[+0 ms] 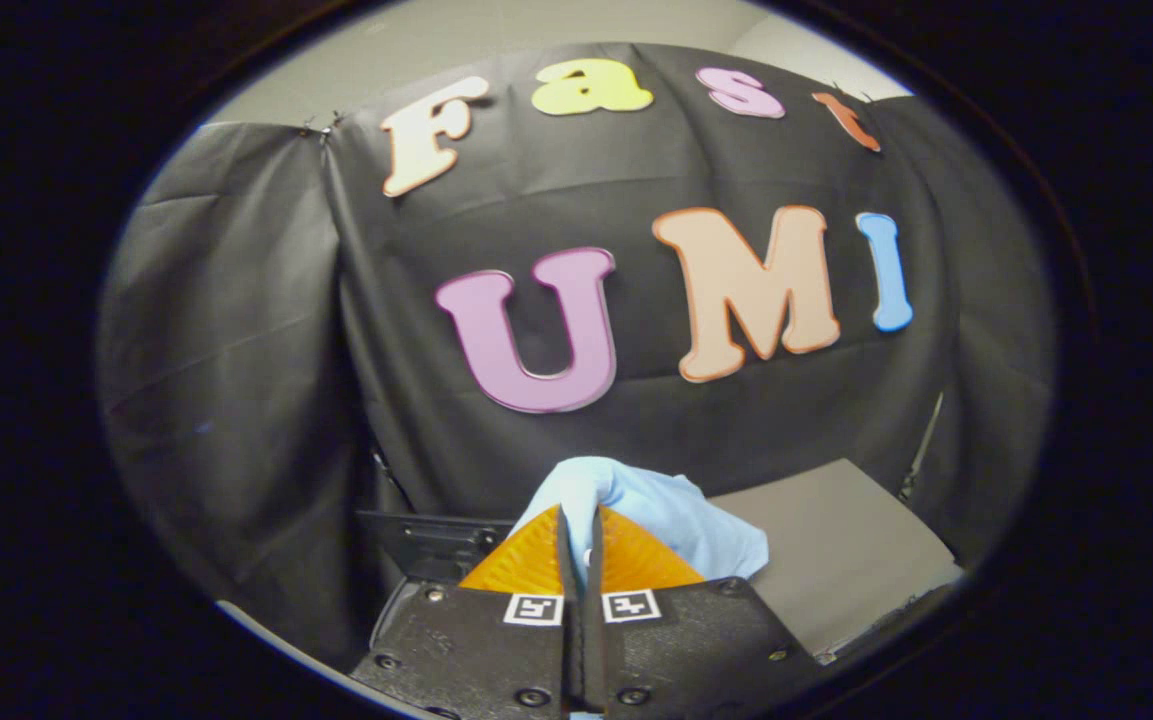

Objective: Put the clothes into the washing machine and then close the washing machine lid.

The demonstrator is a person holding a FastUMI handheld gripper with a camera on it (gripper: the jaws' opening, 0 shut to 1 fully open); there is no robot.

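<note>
Presently pinching a light blue garment (636, 510) between the two fingers of the gripper (581, 545), jaws drawn nearly together with only a thin strip of cloth showing in the slit between them. Bunching up above and ahead of the fingertips, spilling mostly toward the right side, partly draping over the right finger. Hanging raised, clear of the surfaces behind it, as far as can be judged.

Lying just beyond and to the right of the garment: a flat grey surface (836, 550), slightly tilted in this view, edge running off toward the lower right; whether table or machine top, cannot tell. Sitting just behind the left finger: a dark, flat, hard-edged part (426, 540) with what looks like a small fitting on it; identity unclear. Washing machine drum or lid not identifiable with any certainty.

Hanging farther back: black cloth wall (236, 350) of the booth, creased in vertical folds, pinned at the upper left corner. Showing above the cloth: a pale ceiling (436, 40).
</note>
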